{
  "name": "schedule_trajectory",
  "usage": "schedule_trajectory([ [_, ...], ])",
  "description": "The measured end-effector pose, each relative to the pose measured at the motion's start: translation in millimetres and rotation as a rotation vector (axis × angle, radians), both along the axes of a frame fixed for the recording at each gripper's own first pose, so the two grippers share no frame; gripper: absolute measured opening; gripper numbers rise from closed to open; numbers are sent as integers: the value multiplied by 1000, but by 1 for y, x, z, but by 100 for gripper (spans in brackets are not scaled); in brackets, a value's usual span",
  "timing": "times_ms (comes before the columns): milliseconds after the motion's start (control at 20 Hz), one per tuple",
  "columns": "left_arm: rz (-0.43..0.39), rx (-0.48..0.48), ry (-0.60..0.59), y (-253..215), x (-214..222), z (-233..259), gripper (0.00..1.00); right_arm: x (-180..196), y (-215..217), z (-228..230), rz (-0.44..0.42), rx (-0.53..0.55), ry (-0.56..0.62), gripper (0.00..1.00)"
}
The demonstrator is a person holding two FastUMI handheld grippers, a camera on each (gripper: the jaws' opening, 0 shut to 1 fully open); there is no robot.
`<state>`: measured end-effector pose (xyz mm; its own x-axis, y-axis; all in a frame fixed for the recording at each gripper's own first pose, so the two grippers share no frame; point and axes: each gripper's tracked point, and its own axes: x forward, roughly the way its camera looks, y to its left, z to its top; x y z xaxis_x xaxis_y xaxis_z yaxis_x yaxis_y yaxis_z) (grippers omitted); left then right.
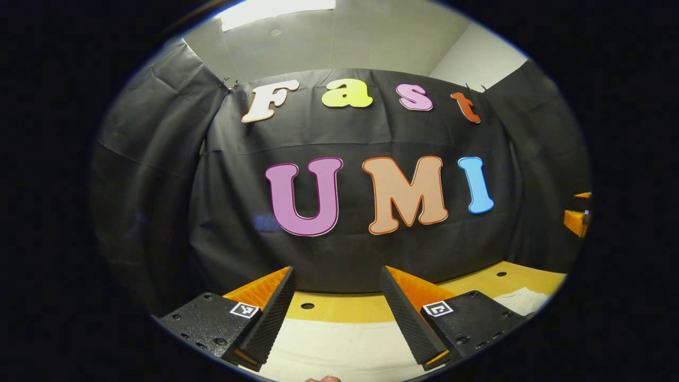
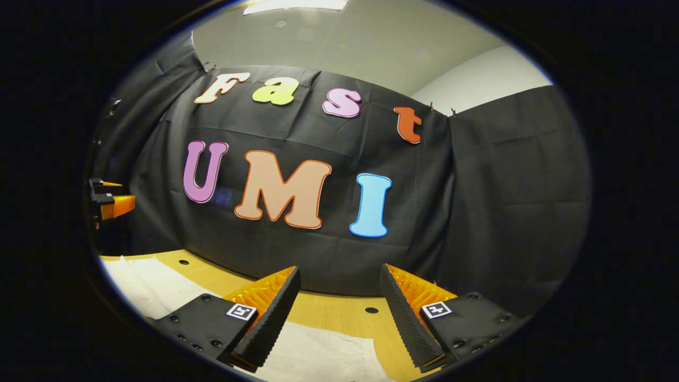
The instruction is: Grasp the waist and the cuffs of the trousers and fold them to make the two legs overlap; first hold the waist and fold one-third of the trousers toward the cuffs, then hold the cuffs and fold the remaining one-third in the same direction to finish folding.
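The black cloth wall (image 1: pixel 339 254) rises straight ahead of both hand-held grippers, past the far edge of the wooden worktop (image 1: pixel 345 307). The pale trousers (image 1: pixel 345 347) lie flat on that worktop, below and between the fingers of the left hand-held gripper (image 1: pixel 338 313), which hangs over them with its jaws wide and nothing between them. In the right gripper view the trousers (image 2: pixel 318 355) spread below the right hand-held gripper (image 2: pixel 339 313) and run off to its left side; its jaws too stand wide and hold nothing. Waist and cuffs cannot be told apart, since the cloth is cut off at the lower rim of each view. Small round holes (image 1: pixel 307 306) dot the worktop. At the left gripper view's bottom edge a sliver of a hand (image 1: pixel 323 379) peeks in.
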<state>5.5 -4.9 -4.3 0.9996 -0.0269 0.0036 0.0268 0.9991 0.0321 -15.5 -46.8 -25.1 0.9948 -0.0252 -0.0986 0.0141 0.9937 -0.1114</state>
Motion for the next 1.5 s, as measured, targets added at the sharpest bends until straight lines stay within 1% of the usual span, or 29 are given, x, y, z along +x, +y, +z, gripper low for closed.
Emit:
schedule_trajectory([
  [50,-4,36,13,4,-1,-7,95,1,1,-1,1,4,-2,98],
  [100,-9,89,24,9,-3,-15,95,1,3,0,7,6,-4,97],
  [250,-54,310,52,30,-11,-32,96,2,8,-6,28,4,-4,97],
  [300,-69,369,72,37,-13,-40,96,2,10,-8,32,6,0,97],
  [350,-87,406,90,43,-17,-46,92,1,12,-12,36,10,5,97],
  [400,-103,436,115,49,-21,-55,96,2,13,-14,40,13,11,97],
  [550,-155,544,191,65,-36,-81,96,2,16,-18,44,21,15,97],
  [700,-240,676,273,78,-55,-113,96,2,19,-23,43,29,17,97],
  [800,-326,745,345,82,-70,-143,96,0,20,-29,43,33,24,97],
  [1050,-471,901,536,109,-109,-209,97,-4,23,-43,43,31,55,97],
  [1150,-540,966,591,120,-131,-231,97,-6,22,-47,41,21,61,97],
  [1250,-600,1032,678,133,-153,-256,96,-7,22,-51,39,13,70,97],
  [1400,-666,1083,773,153,-183,-280,98,-11,19,-58,30,2,82,97],
  [1500,-705,1116,802,158,-191,-289,97,-12,18,-63,29,-3,96,97],
])
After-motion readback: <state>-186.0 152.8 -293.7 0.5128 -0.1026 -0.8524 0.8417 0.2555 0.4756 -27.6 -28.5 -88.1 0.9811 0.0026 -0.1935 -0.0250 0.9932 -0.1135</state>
